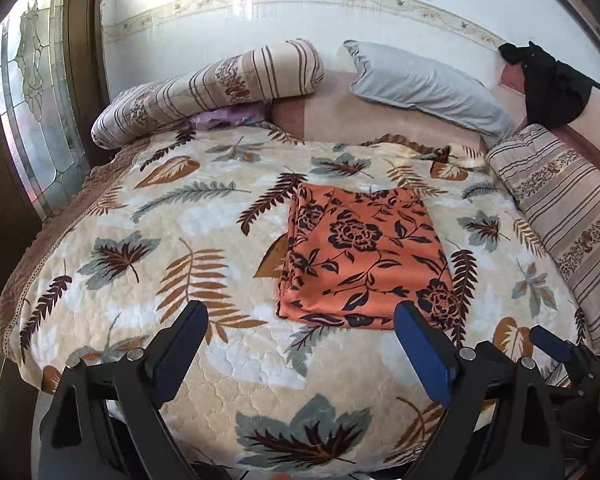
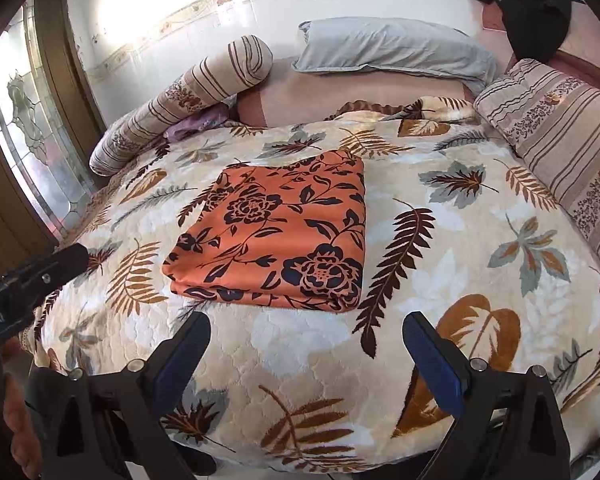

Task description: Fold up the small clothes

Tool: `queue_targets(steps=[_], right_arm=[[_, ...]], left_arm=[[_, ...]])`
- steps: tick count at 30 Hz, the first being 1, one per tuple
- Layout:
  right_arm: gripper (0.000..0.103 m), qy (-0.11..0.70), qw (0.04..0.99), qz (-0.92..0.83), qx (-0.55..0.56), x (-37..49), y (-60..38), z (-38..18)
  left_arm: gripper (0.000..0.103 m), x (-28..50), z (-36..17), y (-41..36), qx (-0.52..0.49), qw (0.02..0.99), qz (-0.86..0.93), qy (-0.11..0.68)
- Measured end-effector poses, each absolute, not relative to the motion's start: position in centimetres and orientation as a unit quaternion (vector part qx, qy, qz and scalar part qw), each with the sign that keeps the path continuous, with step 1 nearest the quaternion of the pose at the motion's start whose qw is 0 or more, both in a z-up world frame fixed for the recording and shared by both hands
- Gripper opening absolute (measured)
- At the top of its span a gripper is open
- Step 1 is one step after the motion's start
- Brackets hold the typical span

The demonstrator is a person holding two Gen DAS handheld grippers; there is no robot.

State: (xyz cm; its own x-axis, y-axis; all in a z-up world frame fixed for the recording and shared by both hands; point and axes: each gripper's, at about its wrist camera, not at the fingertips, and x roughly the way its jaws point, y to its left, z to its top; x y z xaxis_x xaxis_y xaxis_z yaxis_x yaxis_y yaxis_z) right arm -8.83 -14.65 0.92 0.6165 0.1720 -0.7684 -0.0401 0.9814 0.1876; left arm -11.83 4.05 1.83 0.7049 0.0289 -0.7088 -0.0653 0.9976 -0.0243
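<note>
An orange cloth with a dark flower print (image 1: 364,252) lies folded into a flat rectangle on the leaf-patterned bedspread (image 1: 204,216). It also shows in the right wrist view (image 2: 276,232). My left gripper (image 1: 300,320) is open and empty, held above the bed just short of the cloth's near edge. My right gripper (image 2: 306,330) is open and empty, also just short of the cloth's near edge. The left gripper shows at the left edge of the right wrist view (image 2: 66,258); the right gripper's finger (image 1: 548,340) shows at the lower right of the left wrist view.
A striped bolster (image 1: 212,88) lies at the back left with a purple cloth (image 1: 224,118) under it. A grey pillow (image 1: 428,84) is at the back, a striped cushion (image 1: 568,208) at the right, a black garment (image 1: 548,84) on the headboard. A glass door (image 1: 36,100) stands left.
</note>
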Motion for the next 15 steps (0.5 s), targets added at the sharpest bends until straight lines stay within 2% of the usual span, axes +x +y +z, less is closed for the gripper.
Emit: queue_targets(steps=[15], right_arm=[[0.103,0.44,0.897,0.027,0.036,-6.6,-14.2,0.9]], left_arm=[[0.095,-10.0,0.8,3.9,-0.006,0.92,0.028,0.391]])
